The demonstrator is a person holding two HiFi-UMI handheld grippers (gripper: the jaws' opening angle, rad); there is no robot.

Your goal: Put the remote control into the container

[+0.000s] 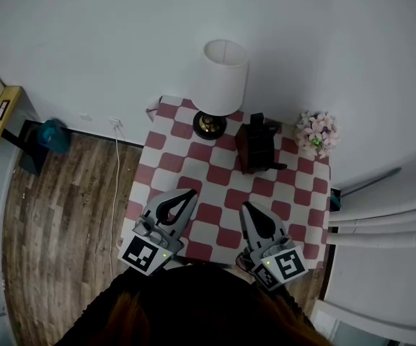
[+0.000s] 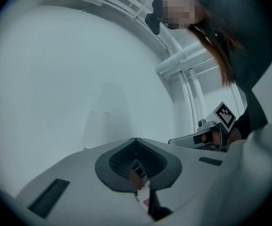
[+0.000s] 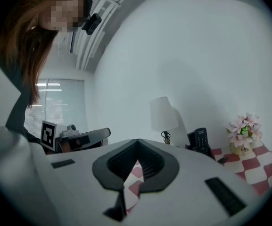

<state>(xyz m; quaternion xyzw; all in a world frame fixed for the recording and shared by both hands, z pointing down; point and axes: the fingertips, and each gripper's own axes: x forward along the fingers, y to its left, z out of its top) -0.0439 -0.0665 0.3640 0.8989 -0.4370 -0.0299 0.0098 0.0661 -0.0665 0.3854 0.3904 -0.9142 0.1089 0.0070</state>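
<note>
A dark container [image 1: 254,148] stands on the checkered table [image 1: 193,166] between the lamp and the flowers. A black remote control [image 3: 201,140] stands upright in it, buttons facing me. A small dark piece [image 3: 223,160] lies on the cloth just beside the container. My left gripper [image 1: 188,194] and right gripper [image 1: 247,207] hover side by side over the near part of the table, well short of the container. Both are shut with nothing between the jaws. In the right gripper view the jaws [image 3: 137,141] meet at the tip; the left gripper's jaws [image 2: 136,140] meet too.
A white-shaded lamp [image 1: 222,81] stands at the back of the table, left of the container. A pot of pink flowers [image 1: 317,132] sits at the back right corner. A white cord [image 1: 115,186] hangs by the table's left side over wooden floor. White wall behind.
</note>
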